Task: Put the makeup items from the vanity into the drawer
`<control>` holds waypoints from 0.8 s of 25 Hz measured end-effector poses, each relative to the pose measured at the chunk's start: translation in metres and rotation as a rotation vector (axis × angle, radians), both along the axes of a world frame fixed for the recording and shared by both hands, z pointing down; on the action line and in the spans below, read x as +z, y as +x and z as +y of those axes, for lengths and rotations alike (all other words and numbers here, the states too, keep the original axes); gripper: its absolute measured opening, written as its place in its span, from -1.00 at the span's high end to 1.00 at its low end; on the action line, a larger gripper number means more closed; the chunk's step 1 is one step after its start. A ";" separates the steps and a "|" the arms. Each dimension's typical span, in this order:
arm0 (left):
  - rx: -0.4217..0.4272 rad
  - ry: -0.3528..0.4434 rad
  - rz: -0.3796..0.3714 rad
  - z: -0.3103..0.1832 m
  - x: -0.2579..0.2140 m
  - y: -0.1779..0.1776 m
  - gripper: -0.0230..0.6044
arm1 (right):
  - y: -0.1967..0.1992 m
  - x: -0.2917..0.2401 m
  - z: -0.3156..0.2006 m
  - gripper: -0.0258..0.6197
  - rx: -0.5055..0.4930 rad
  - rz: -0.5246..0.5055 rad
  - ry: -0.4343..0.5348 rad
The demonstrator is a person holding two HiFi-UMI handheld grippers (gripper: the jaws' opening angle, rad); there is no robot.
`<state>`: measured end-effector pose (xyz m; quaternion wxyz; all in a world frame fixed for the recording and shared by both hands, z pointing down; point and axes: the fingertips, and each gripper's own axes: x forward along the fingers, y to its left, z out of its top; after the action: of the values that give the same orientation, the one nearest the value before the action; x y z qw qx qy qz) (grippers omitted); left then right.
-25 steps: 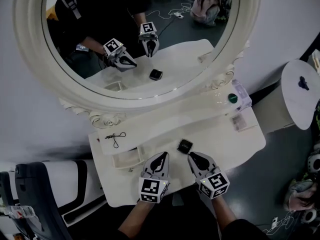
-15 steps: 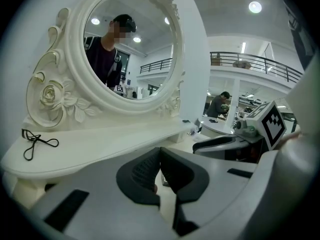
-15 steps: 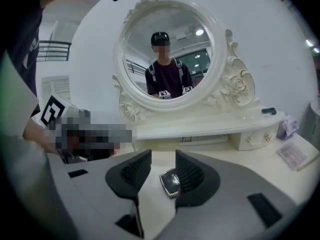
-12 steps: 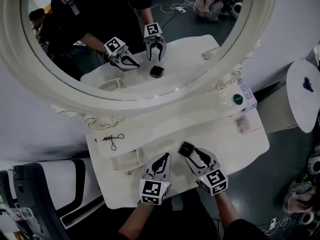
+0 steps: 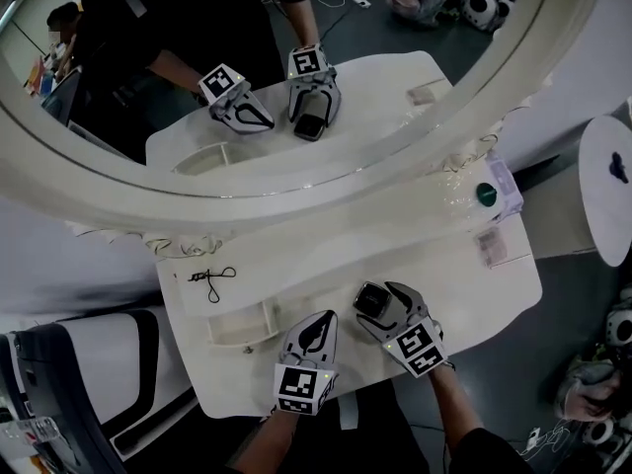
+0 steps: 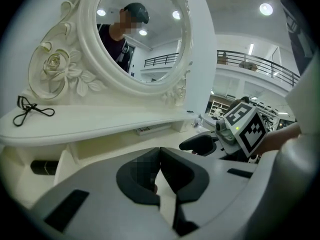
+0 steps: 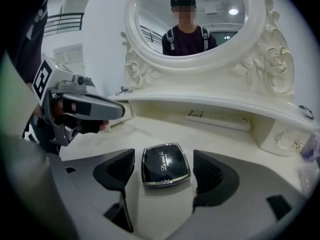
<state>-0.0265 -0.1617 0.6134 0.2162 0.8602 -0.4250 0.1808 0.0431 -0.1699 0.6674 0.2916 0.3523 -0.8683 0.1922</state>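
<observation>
Looking at the room: a big hall with a dark floor point(image 5: 538, 363) all around the white vanity point(image 5: 296, 265).
Mirror: a big oval mirror point(image 5: 326, 87) stands at the back of the vanity.
Worktop: the worktop point(image 5: 474, 294) is white, smooth and hard, so I think things can slide on it.
Drawer: a small open drawer point(image 5: 235, 334) sits at the left, near the left gripper point(image 6: 160, 154).
Compact: the black compact point(image 7: 165, 164) lies flat on the worktop, between the fingers of the right gripper point(image 5: 381, 302).
How it will feel: I think it is light, hard and shiny, so it may slip. The lid could crack if I drop it.
Where to hold: on its two side edges, low down.
Right fingers: they have just been opening. They stand wide on both sides of the compact and do not press it.
Left fingers: together, with nothing in them.
</observation>
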 end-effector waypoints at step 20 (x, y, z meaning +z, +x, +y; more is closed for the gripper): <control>-0.022 -0.049 0.012 0.011 0.021 -0.004 0.88 | -0.002 0.020 -0.006 -0.17 -0.057 0.095 -0.002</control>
<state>-0.0310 -0.1509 0.6345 0.2420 0.8509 -0.4287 0.1836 0.0412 -0.1762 0.6875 0.3380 0.3358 -0.8631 0.1676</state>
